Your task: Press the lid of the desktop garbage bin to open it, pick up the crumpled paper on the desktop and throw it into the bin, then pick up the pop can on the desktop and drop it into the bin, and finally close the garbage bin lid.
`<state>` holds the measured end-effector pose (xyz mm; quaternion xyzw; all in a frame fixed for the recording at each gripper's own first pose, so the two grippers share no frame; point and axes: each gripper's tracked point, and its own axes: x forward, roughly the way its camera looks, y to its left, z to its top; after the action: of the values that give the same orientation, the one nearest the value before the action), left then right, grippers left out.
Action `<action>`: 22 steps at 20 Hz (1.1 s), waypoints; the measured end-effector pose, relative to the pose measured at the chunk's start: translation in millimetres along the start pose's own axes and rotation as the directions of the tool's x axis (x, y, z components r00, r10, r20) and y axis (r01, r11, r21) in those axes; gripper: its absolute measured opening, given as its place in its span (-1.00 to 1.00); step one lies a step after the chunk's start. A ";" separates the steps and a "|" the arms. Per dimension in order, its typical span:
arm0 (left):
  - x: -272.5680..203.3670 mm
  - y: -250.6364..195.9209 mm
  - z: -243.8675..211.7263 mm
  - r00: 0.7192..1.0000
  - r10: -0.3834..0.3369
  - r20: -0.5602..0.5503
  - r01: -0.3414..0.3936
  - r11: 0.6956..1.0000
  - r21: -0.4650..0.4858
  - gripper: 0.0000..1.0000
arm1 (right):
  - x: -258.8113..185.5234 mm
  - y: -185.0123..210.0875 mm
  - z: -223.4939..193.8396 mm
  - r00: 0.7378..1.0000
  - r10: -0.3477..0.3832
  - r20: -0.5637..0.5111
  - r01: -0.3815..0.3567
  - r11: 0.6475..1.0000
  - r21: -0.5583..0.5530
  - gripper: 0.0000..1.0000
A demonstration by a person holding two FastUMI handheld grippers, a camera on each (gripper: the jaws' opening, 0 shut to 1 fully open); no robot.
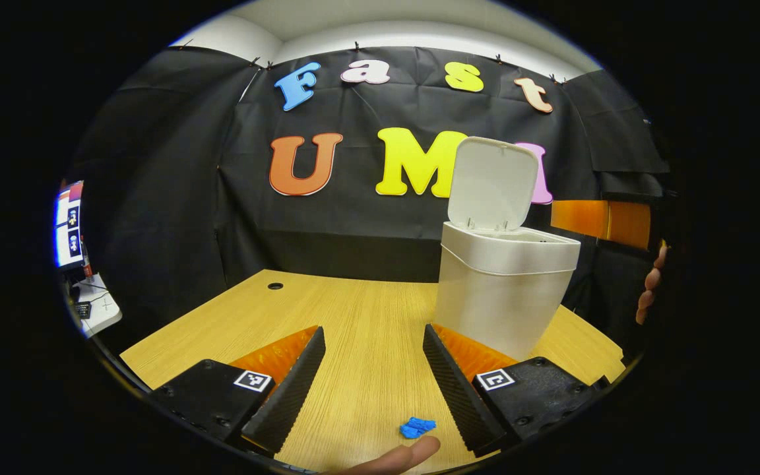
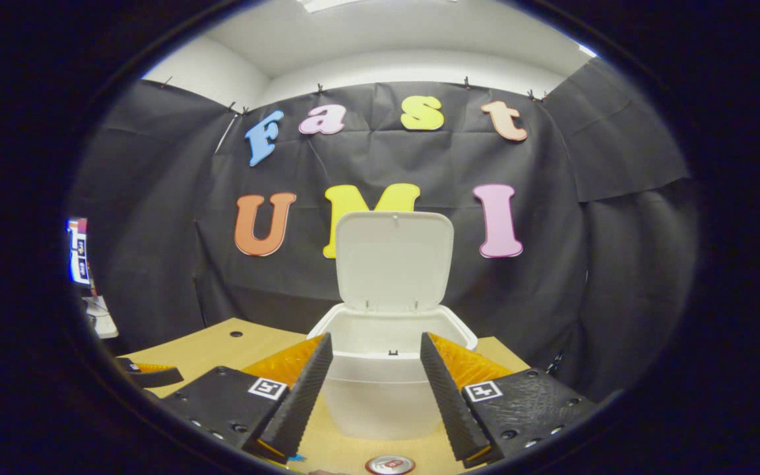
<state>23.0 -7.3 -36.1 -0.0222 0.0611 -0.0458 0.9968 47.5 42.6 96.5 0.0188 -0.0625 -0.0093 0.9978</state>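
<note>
White bin (image 2: 390,389) on bench (image 1: 367,316), lid (image 2: 393,260) up, straight ahead of right hand-held gripper (image 2: 377,382), released. Left hand-held gripper (image 1: 373,376) released, empty; bin ahead-right. Can (image 2: 390,465) below right fingers.

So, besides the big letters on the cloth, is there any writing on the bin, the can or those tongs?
No readable text.
Bin: plain, no writing.
Square marker on the left tongs: a pattern, not words.
Can: top faces up, nothing legible.
Screen: too small and blurred.

Matt plastic bin (image 2: 380,396), wood-grain desktop (image 1: 353,316)
</note>
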 end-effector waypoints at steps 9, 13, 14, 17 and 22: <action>11.6 -9.8 -22.9 0.998 0.008 -0.054 -0.006 0.999 0.042 0.94 | -29.3 -25.0 -33.3 1.000 -0.005 -0.009 0.005 1.000 0.000 0.90; 14.2 -33.8 -60.8 0.985 -0.034 -0.167 0.043 0.998 0.051 0.94 | -33.0 -39.7 -54.5 0.999 -0.023 -0.026 0.022 1.000 -0.007 0.90; 14.0 -39.8 -75.2 0.978 -0.047 -0.204 0.060 0.997 0.056 0.94 | -33.5 -43.8 -62.5 0.999 -0.028 -0.038 0.028 1.000 -0.010 0.90; 14.3 -51.9 -124.7 0.947 -0.072 -0.313 0.104 0.991 0.088 0.94 | -38.0 -57.3 -80.9 0.997 -0.036 -0.067 0.035 0.999 -0.013 0.88; 19.6 -43.6 -172.7 0.892 -0.091 -0.442 0.120 0.992 0.038 0.94 | -44.8 -73.8 -106.8 0.996 -0.041 -0.085 0.043 0.999 0.019 0.88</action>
<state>17.1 -59.2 -207.5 0.0174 0.2814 -0.1058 0.9536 15.1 -26.3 -17.8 0.0308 -0.0196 -0.0287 0.9989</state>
